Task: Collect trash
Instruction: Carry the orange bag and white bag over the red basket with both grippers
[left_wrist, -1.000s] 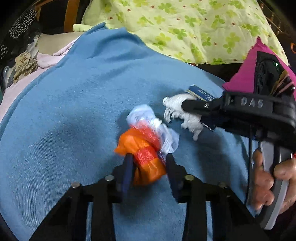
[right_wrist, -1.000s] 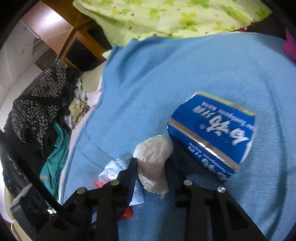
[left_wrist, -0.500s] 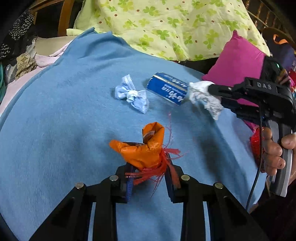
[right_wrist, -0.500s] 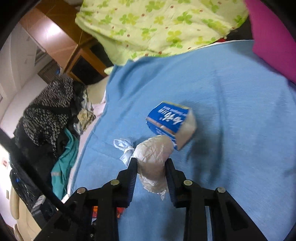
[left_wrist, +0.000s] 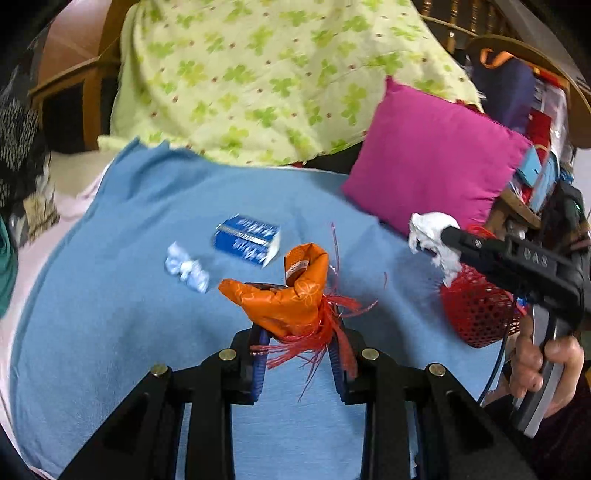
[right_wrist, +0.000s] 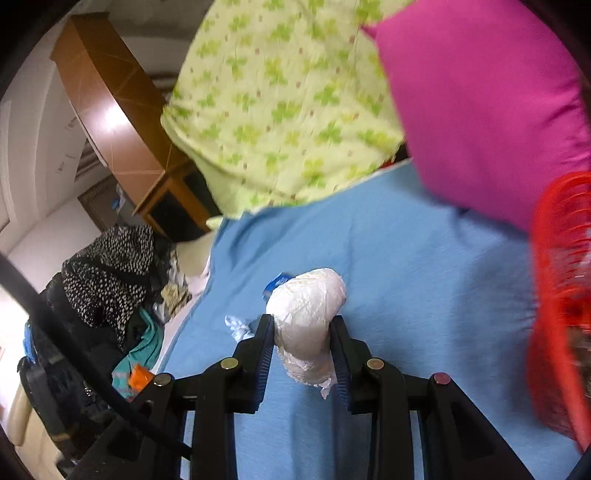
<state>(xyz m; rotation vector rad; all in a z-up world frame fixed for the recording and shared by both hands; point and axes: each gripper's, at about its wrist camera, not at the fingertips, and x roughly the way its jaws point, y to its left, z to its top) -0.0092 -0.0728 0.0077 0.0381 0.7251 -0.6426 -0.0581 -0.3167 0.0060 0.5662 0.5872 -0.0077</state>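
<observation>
both grippers have lifted off the blue blanket (left_wrist: 110, 332) since a second ago. left gripper (left_wrist: 297, 354) is clenched on an orange wrapper (left_wrist: 291, 299); right gripper (right_wrist: 303, 354) is clenched on a white wad (right_wrist: 306, 314), now near the red basket (left_wrist: 476, 314) at the blanket's right edge. drop-off looks imminent. a blue carton (left_wrist: 247, 243) and pale crumpled scrap (left_wrist: 186, 267) remain mid-blanket. cluttered bedroom: pink cushion (left_wrist: 428, 162), green floral quilt (left_wrist: 258, 81).
</observation>
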